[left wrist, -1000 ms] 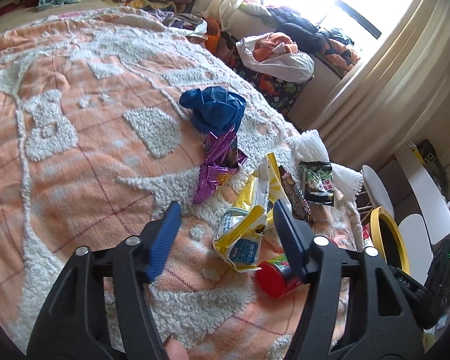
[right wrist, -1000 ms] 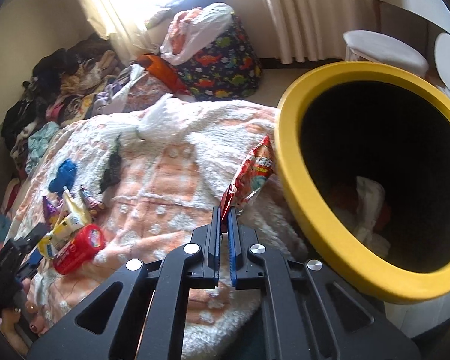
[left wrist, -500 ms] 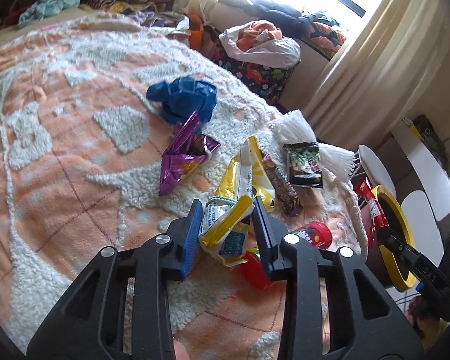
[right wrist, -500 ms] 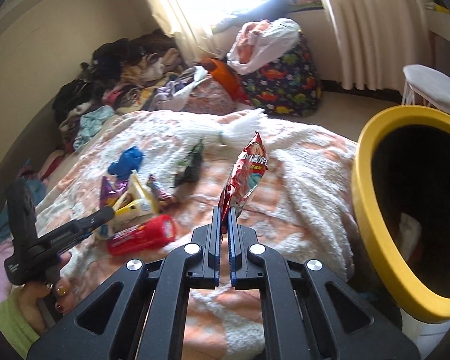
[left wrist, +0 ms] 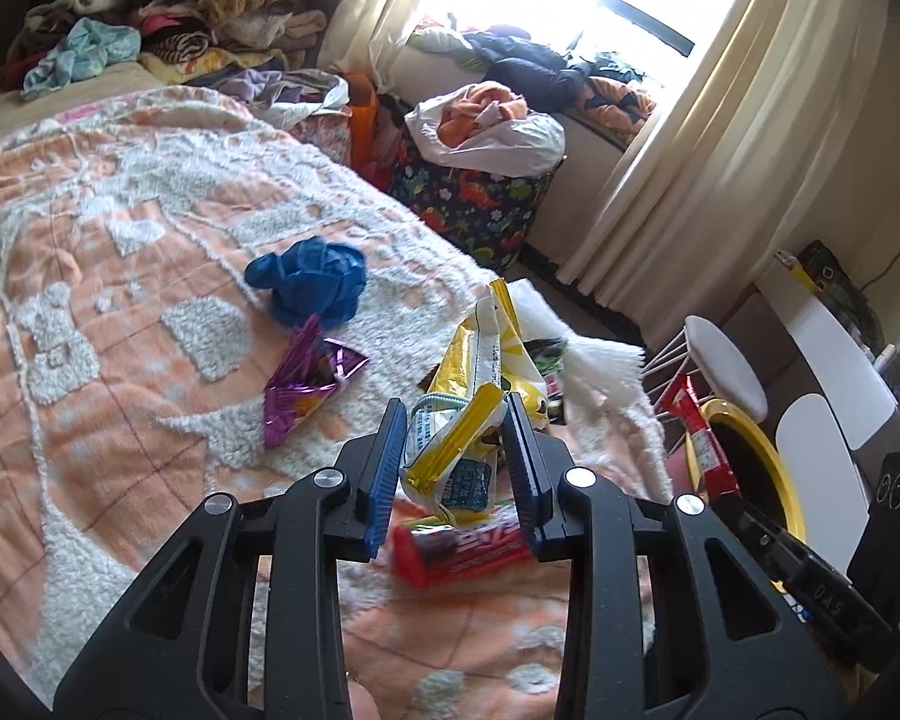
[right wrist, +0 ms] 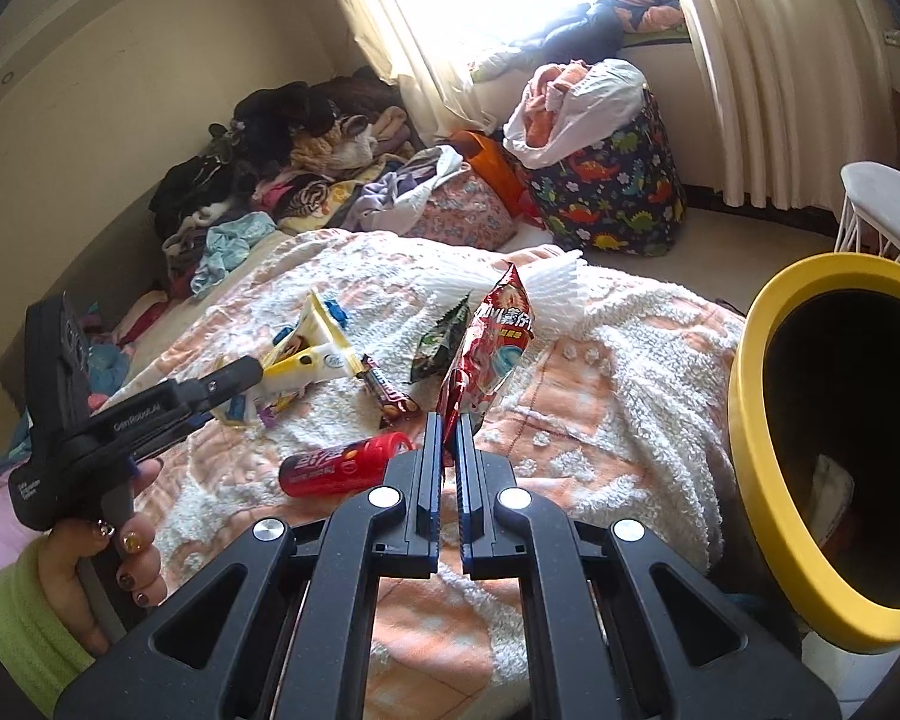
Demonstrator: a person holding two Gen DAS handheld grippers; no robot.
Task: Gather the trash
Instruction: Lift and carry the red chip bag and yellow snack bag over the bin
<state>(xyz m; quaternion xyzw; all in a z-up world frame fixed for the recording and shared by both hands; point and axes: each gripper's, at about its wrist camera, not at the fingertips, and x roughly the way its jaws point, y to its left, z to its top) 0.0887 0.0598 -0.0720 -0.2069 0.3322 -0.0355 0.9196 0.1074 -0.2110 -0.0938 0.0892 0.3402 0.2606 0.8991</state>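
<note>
My left gripper (left wrist: 453, 468) is shut on a yellow and white snack bag (left wrist: 474, 408) and holds it lifted above the bed; the bag also shows in the right wrist view (right wrist: 306, 360). My right gripper (right wrist: 448, 462) is shut on a red snack packet (right wrist: 489, 354), held upright left of the yellow-rimmed bin (right wrist: 744, 432). A red tube (right wrist: 342, 463), a brown bar wrapper (right wrist: 387, 397) and a green packet (right wrist: 441, 345) lie on the blanket. A purple foil wrapper (left wrist: 309, 387) and a blue crumpled bag (left wrist: 312, 285) lie further left.
The bed has an orange and white fluffy blanket (left wrist: 120, 324). A dinosaur-print hamper (right wrist: 606, 204) with a white bag stands by the curtains. Clothes (right wrist: 282, 150) are piled at the bed's far end. A white stool (right wrist: 888, 210) stands behind the bin.
My left gripper closed on the yellow bag and lifted it off the blanket. My right gripper swung left, away from the bin's mouth, still holding the red packet.
</note>
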